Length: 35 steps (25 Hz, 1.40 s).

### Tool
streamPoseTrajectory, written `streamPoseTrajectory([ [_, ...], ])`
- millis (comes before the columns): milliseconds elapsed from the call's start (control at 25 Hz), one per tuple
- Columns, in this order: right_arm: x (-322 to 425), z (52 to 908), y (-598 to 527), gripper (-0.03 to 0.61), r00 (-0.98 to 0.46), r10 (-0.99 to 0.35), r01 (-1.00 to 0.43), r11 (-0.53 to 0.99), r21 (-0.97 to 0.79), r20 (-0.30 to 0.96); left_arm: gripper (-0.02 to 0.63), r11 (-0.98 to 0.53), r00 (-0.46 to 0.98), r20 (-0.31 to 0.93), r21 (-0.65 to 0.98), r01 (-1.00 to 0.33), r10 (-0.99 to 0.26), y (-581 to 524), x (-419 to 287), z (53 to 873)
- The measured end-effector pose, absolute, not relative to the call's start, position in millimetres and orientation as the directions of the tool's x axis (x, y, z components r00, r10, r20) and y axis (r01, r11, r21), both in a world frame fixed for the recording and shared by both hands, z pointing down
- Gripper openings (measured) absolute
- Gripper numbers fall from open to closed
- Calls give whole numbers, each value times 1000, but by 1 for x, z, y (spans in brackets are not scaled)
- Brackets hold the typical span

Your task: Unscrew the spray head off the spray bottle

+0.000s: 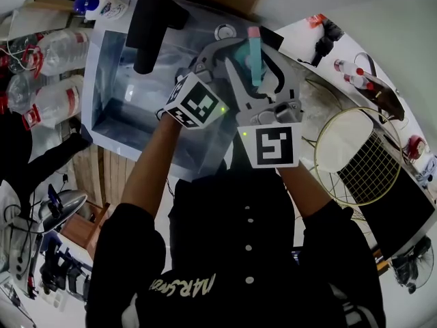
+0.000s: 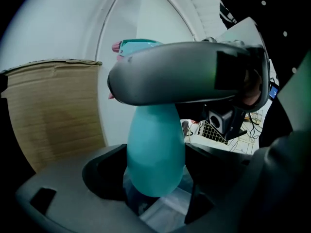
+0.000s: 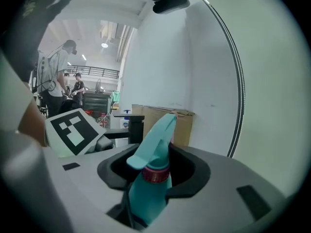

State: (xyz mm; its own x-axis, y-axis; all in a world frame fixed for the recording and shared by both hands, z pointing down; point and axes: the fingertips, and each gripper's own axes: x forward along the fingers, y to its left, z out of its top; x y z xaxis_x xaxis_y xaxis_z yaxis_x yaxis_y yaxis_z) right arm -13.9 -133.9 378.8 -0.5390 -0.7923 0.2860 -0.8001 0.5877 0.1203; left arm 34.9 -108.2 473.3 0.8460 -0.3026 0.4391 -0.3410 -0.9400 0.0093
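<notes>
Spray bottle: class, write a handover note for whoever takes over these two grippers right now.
Left gripper: shut on the teal body of the spray bottle, holding it up.
Right gripper: jaws either side of the red collar, apparently gripping the spray head.
Done: bottle held by both grippers.
Left: the spray head is not off yet, collar seated on the neck. Twist it off with the right while the left steadies the body.

Head view steeply down; gripper views share bottle (image 2: 155, 154) closely.
</notes>
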Motion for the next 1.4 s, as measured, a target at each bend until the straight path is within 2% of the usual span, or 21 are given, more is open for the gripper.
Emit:
streamPoseTrajectory([
  [80,-13,378,-136,159,-544,-791,-791,595,144,279,383,-940,843,443,5,-341,-303,-109,35,473],
  [240,-15,376,-132,152,-650,-716,-702,694,162,255,383,-943,845,443,-2,-334,-300,-107,36,474],
  [320,-18,376,-128,150,-744,-626,-614,778,133,234,383,-943,848,437,2,-333,-299,-107,35,474],
  [440,-19,373,-124,149,-867,-471,-485,872,-63,162,383,-947,855,431,5,-322,-289,-108,35,474],
  [600,-21,376,-105,149,-971,-132,-122,991,62,201,383,-952,862,427,6,-305,-274,-105,38,473],
  [720,-20,377,-102,149,-975,-52,-45,998,40,215,383,-952,863,425,9,-307,-274,-104,38,473],
  [920,-18,377,-107,160,-969,-118,-118,993,13,215,383,-953,863,426,7,-304,-272,-104,39,474],
  [960,-17,374,-110,189,-968,-155,-158,987,-3,197,383,-953,862,426,6,-304,-273,-104,38,474],
  [1000,-15,368,-114,224,-965,-203,-210,977,-26,168,383,-952,862,427,5,-305,-274,-103,38,474],
  [1080,-8,359,-119,254,-943,-308,-318,945,-73,123,383,-952,861,428,5,-306,-274,-103,38,474],
  [1200,-3,359,-114,270,-876,-461,-475,876,-83,141,383,-952,861,427,4,-307,-276,-103,38,474],
  [1320,2,370,-118,259,-751,-630,-647,762,-26,200,383,-951,861,425,5,-309,-278,-103,38,474],
  [1400,3,372,-123,249,-682,-704,-724,688,-46,197,383,-950,859,429,4,-311,-279,-104,38,474],
])
